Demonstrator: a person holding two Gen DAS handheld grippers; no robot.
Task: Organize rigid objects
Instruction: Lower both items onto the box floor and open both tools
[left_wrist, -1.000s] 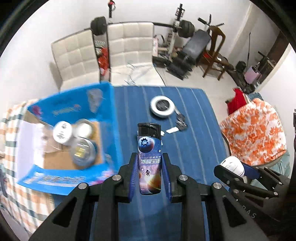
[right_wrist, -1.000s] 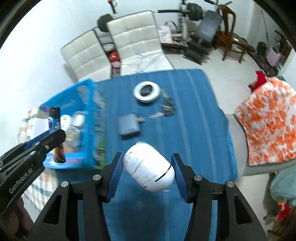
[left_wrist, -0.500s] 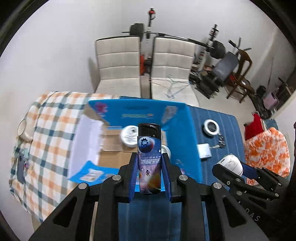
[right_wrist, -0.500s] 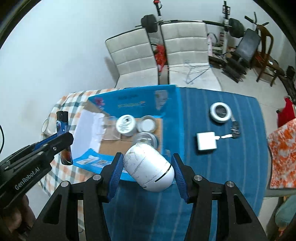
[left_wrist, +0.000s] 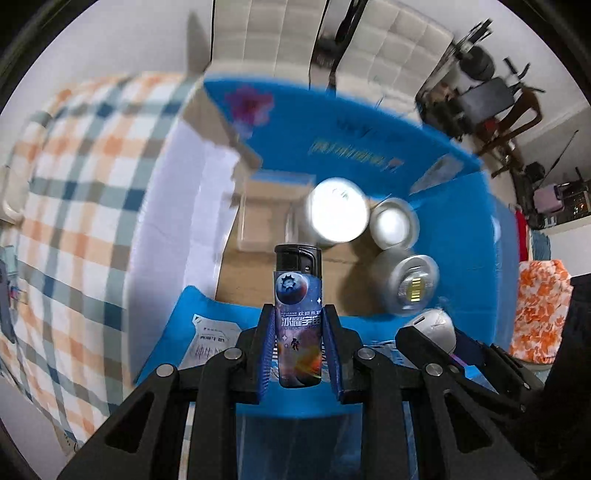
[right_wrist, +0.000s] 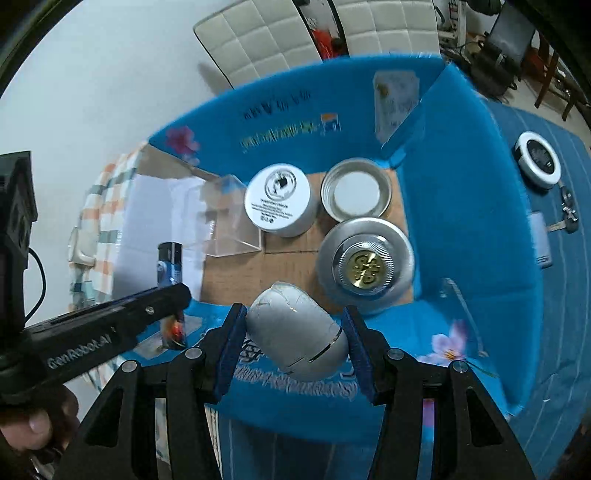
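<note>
**A:** How far along does the sorting look?

**B:** Partly done, I'd judge. The blue box (right_wrist: 461, 206) already holds a white jar (right_wrist: 279, 199), an upturned metal lid (right_wrist: 356, 190), a silver tin with a gold emblem (right_wrist: 365, 264) and a clear plastic piece (right_wrist: 229, 221). Two more items are poised over its near edge, not yet set down.

**A:** Which two?

**B:** The left gripper (left_wrist: 299, 347) is clamped on a lighter (left_wrist: 298, 317), held upright between the blue pads: black cap, a wrap printed with a planet and an astronaut. The right gripper (right_wrist: 295, 332) is grasping a white egg-shaped case (right_wrist: 295, 332), tilted, its shell scuffed and seamed, with a dark slit near one end.

**A:** And what's left?

**B:** Out on the blue-clothed bench (right_wrist: 554, 350), to the right of the box: a round white-rimmed thing (right_wrist: 539, 160), some keys (right_wrist: 567, 214), and a pale flat item (right_wrist: 541, 240) against the box wall. That last one is blurred; it may be a small adapter, I can't be sure.
</note>
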